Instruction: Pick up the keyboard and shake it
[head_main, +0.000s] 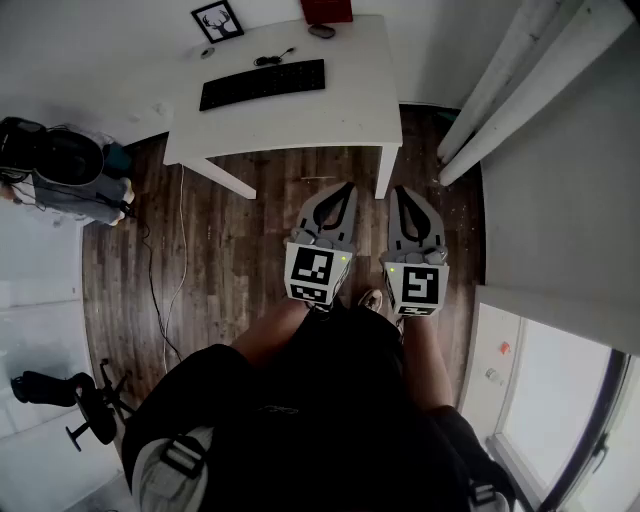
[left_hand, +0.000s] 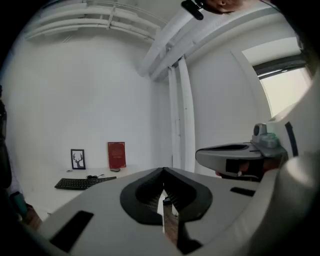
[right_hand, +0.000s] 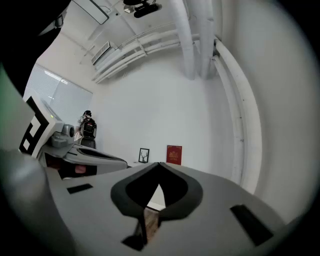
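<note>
A black keyboard (head_main: 263, 84) lies flat on the white table (head_main: 340, 115) at the far side of the room, its cable curled behind it. It shows small and far off (left_hand: 80, 183) in the left gripper view. My left gripper (head_main: 343, 187) and right gripper (head_main: 400, 190) are held side by side over the wooden floor, well short of the table. Both point toward the table, both are shut, and nothing is between their jaws. In the right gripper view the keyboard is hidden behind the left gripper's body.
On the table behind the keyboard stand a framed deer picture (head_main: 217, 21), a red book (head_main: 327, 9) and a small mouse (head_main: 321, 31). A dark bag on a stand (head_main: 62, 170) sits left, an office chair (head_main: 75, 400) at lower left. White pipes (head_main: 520, 80) run along the right wall.
</note>
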